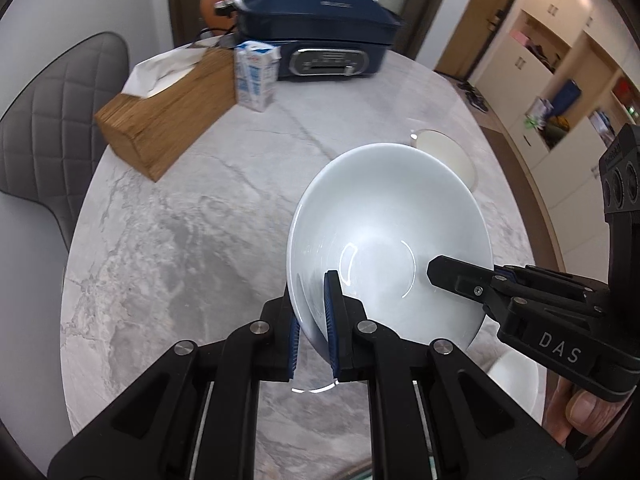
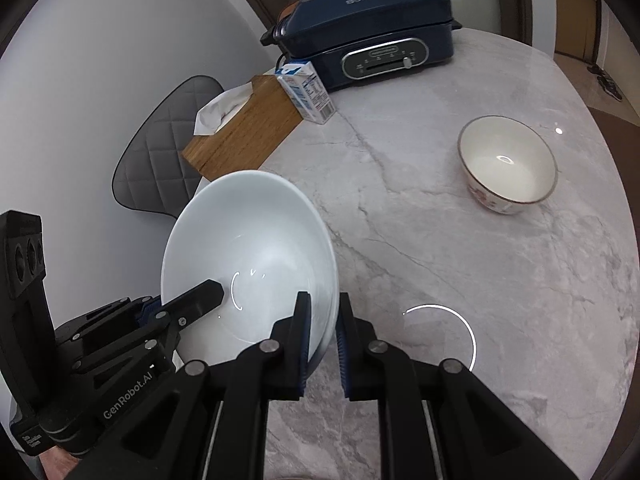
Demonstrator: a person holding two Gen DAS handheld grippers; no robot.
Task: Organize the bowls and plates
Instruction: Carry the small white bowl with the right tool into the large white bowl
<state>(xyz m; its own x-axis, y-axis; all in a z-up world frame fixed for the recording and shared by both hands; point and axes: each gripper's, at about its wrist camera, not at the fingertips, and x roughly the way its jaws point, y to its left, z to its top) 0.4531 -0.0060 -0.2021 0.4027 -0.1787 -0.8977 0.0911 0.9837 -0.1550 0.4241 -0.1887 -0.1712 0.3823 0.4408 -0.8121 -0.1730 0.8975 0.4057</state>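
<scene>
Hard to make out in the left wrist view: blurred tissue box [image 1: 160, 120] and milk carton [image 1: 256, 76], smeared navy cooker [image 1: 320, 28] at the far edge. Hidden behind the white bowl [image 1: 388, 232] there, most of the cream bowl [image 1: 444, 152], only its far rim peeking out. Cut off at the lower right edge, a pale rounded shape, not identifiable, and part of a hand [image 1: 580, 412] under the other tool's body. Held clear above the marble bench [image 1: 180, 260], that white bowl, tilted, pinched on both sides: left tool [image 1: 314, 320] clamped on the near rim, one blue pad inside the bowl, one outside against the wall; right tool [image 1: 460, 280] reaching in from the right, its upper finger laid over the inside of the bowl, the lower one hidden behind the rim. Seen sharper from the right wrist view: same white bowl [image 2: 248, 248] gripped at its right rim by the right tool [image 2: 322, 340], pressed nearly together on the thin wall, and the left tool [image 2: 192, 300] coming in from the left, one finger across the inside. Shown in full only here: the cream bowl [image 2: 508, 160] with a dark rim and floral outside, upright on the bench [image 2: 480, 300], well apart from the lifted bowl. Also legible only here, the cooker's [image 2: 372, 28] control panel and the carton's [image 2: 308, 92] printing, beside the tissue box [image 2: 244, 128], with a grey quilted chair [image 2: 160, 152] behind the bench edge.
</scene>
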